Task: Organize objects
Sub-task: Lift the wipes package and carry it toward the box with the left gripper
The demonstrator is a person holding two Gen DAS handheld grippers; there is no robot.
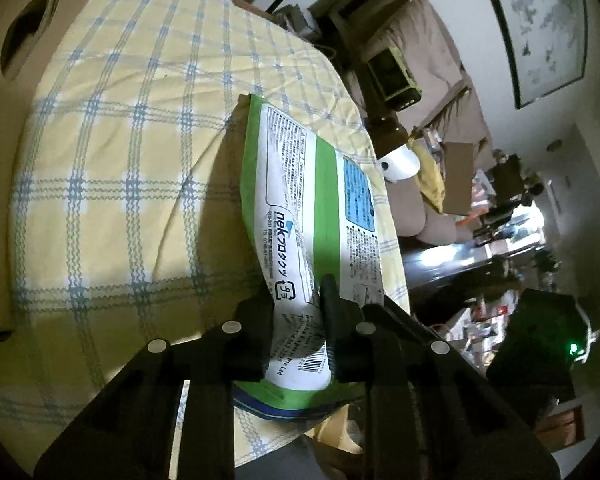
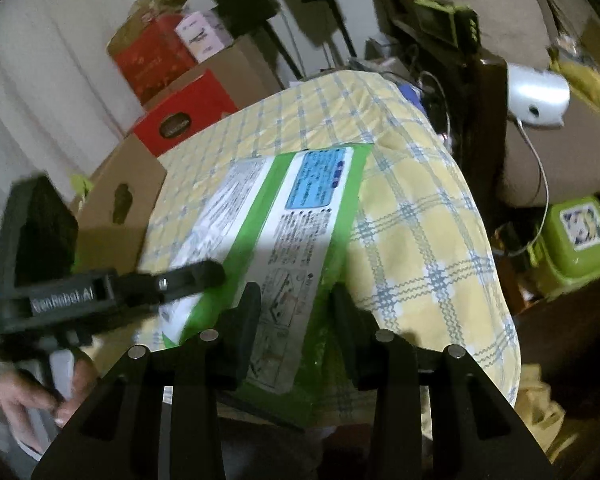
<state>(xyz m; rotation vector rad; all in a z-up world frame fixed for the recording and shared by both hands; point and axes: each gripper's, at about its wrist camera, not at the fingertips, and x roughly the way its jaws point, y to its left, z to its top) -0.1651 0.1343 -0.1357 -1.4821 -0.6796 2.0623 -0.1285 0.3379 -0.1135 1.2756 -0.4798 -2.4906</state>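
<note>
A green and white printed package (image 1: pixel 300 216) lies on a yellow and blue checked cloth (image 1: pixel 120 152), near its right edge. My left gripper (image 1: pixel 296 324) is shut on the package's near end, with a finger on each side. In the right wrist view the same package (image 2: pixel 284 220) lies on the cloth (image 2: pixel 420 248). My right gripper (image 2: pixel 296 320) straddles its near end, jaws apart; whether the fingers touch it I cannot tell. The left gripper (image 2: pixel 204 272) also shows there, its finger on the package's left side.
A cardboard box (image 2: pixel 116 208) with a hand hole stands left of the cloth, red boxes (image 2: pixel 180 116) behind it. A green container (image 2: pixel 572 244) and a white device (image 2: pixel 536 96) are to the right. Clutter fills the far room (image 1: pixel 500 200).
</note>
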